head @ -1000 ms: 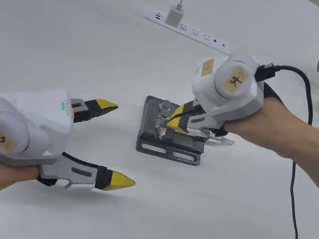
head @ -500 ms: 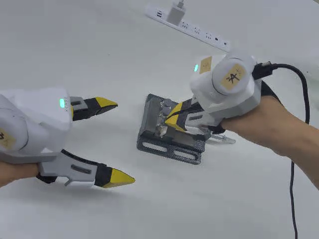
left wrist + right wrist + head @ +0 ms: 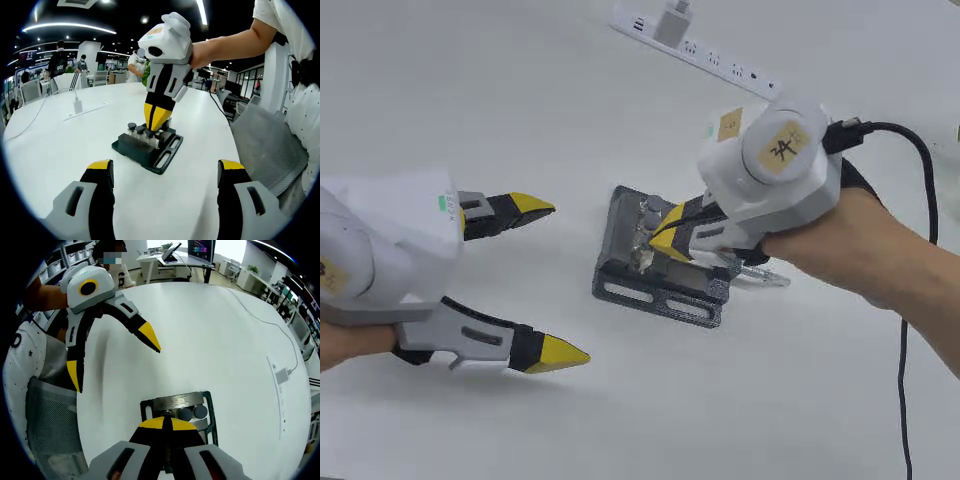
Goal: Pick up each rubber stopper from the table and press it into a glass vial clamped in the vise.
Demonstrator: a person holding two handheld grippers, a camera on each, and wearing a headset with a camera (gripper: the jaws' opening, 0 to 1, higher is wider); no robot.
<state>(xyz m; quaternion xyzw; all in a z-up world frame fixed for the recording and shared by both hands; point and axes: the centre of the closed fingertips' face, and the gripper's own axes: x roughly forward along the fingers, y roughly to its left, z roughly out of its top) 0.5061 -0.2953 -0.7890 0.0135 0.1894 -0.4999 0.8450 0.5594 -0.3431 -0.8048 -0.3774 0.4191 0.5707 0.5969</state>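
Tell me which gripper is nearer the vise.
Right. The right gripper, tips shut, is directly over the vise; the left gripper hangs open off to one side, apart.

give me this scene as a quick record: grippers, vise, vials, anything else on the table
left gripper: open, holding nothing, left of the vise
right gripper: jaws together, tips down at the vial row
vise: dark, flat on the white table
vials: clamped upright in a row; at least two carry dark stoppers
other: white power strip at the far side
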